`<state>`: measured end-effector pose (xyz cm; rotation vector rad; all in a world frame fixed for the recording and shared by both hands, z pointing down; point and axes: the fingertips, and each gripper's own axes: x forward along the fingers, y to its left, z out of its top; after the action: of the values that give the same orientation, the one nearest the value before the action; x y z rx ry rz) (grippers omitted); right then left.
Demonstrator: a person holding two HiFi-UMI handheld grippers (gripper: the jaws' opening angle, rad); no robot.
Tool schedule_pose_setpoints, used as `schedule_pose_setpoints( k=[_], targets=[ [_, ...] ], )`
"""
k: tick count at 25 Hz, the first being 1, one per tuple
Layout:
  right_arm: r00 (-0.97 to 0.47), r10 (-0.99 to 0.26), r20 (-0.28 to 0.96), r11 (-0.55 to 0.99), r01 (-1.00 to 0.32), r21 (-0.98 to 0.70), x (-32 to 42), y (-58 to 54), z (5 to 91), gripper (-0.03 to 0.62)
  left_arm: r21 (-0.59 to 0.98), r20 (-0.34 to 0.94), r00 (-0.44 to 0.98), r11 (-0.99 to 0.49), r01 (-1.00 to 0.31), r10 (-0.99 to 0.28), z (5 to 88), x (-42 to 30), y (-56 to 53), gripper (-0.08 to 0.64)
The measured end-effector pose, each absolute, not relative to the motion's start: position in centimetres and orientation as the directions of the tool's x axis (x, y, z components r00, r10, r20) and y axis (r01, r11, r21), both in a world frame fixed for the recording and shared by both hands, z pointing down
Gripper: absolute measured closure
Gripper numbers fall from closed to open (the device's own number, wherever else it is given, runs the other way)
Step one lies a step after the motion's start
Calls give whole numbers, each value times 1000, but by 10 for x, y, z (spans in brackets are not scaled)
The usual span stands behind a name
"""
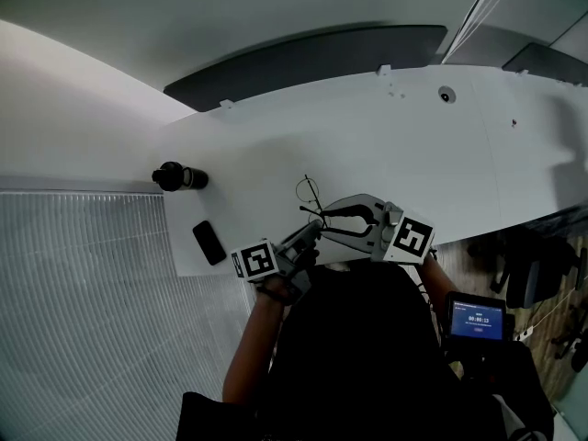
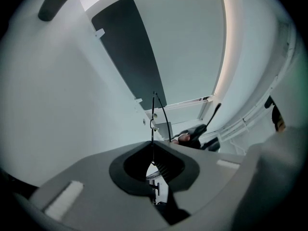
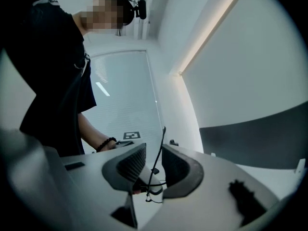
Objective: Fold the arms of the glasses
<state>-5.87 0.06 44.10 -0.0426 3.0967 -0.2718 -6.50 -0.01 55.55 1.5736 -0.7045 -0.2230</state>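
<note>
Soft, cool light; fisheye edges dark and warped.

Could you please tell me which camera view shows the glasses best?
The left gripper view: the glasses rise close up from the left gripper's shut jaws, wire rim clear. The right gripper view shows only a thin arm between the right gripper's parted jaws. The head view shows them small, between both grippers.
</note>
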Motion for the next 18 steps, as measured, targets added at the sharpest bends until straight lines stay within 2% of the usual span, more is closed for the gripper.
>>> schedule_pose_setpoints(
  k=[7, 13, 18],
  targets=[
    [-999, 3, -43, 993, 8, -117, -55, 26, 421, 488, 949, 242, 797, -38, -314, -553, 541, -77, -9, 541],
    [-994, 92, 64, 993, 96, 67, -50, 61, 423, 491, 956, 218, 801, -42, -290, -558, 531, -78, -10, 541],
    [-994, 59, 92, 974, 78, 212, -38, 78, 412, 489, 958, 170, 832, -108, -264, -527, 519, -69, -2, 541]
  ],
)
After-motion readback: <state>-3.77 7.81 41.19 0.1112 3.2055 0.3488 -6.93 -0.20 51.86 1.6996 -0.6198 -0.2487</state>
